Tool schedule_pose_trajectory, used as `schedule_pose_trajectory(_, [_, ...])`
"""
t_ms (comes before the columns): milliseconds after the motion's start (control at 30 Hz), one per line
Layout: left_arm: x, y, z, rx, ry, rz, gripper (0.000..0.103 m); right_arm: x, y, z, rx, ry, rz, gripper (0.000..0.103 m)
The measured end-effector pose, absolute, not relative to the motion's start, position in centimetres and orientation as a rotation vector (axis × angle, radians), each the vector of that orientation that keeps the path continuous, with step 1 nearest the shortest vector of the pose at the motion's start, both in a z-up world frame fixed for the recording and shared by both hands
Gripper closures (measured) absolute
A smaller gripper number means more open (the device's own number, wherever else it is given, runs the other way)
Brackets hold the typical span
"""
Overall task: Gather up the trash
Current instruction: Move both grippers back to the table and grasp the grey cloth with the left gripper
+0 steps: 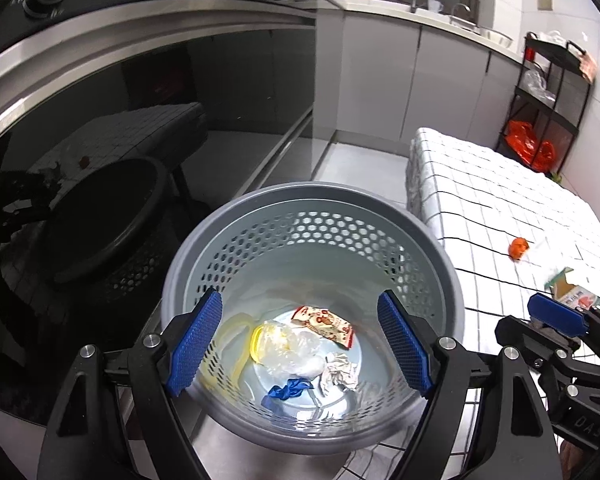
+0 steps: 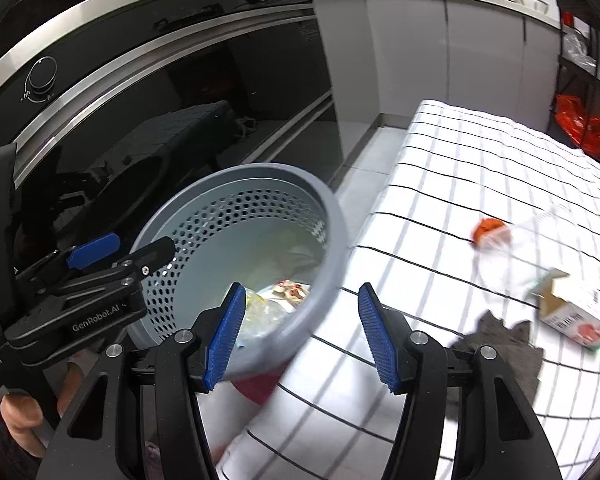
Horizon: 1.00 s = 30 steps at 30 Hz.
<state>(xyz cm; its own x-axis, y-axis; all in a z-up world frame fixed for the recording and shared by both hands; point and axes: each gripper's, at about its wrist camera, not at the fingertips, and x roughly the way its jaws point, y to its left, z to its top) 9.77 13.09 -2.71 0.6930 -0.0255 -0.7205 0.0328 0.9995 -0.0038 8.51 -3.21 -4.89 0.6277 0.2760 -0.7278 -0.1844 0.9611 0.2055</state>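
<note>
Over bin (image 1: 312, 216) beside worktop (image 1: 480, 208): hovering left gripper (image 1: 300, 344), jaws spread, empty | aiming right gripper (image 2: 300, 336), jaws spread, empty | awaiting pickup on worktop: orange scrap (image 2: 487, 230), carton (image 2: 572, 312) | lying inside bin: wrappers (image 1: 324, 320).

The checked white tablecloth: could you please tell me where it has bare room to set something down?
The far half of the checked white tablecloth, beyond the orange scrap, lies bare. Nearer, the clear plastic wrap, opened carton and grey rag crowd it.

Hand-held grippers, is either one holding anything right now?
No. The left hand-held gripper and the right hand-held gripper are open and empty by the grey bin.
</note>
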Motion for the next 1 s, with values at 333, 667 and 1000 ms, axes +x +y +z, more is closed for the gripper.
schedule_pose_trajectory(333, [7.8, 8.5, -2.0, 0.047, 0.780, -0.119, 0.018, 4.0, -9.1, -3.3, 0.099, 0.787, 0.141, 0.036])
schedule_pose_trajectory(667, [6.1, 2.9, -2.3, 0.072, 0.785, -0.200, 0.012, 1.0, -16.7, -3.4, 0.068, 0.788, 0.005, 0.032])
schedule_pose_trajectory(1000, [5.8, -3.1, -3.9, 0.104, 0.819, -0.275, 0.010, 0.1, -21.2, -4.7, 0.054, 0.810, -0.041, 0.030])
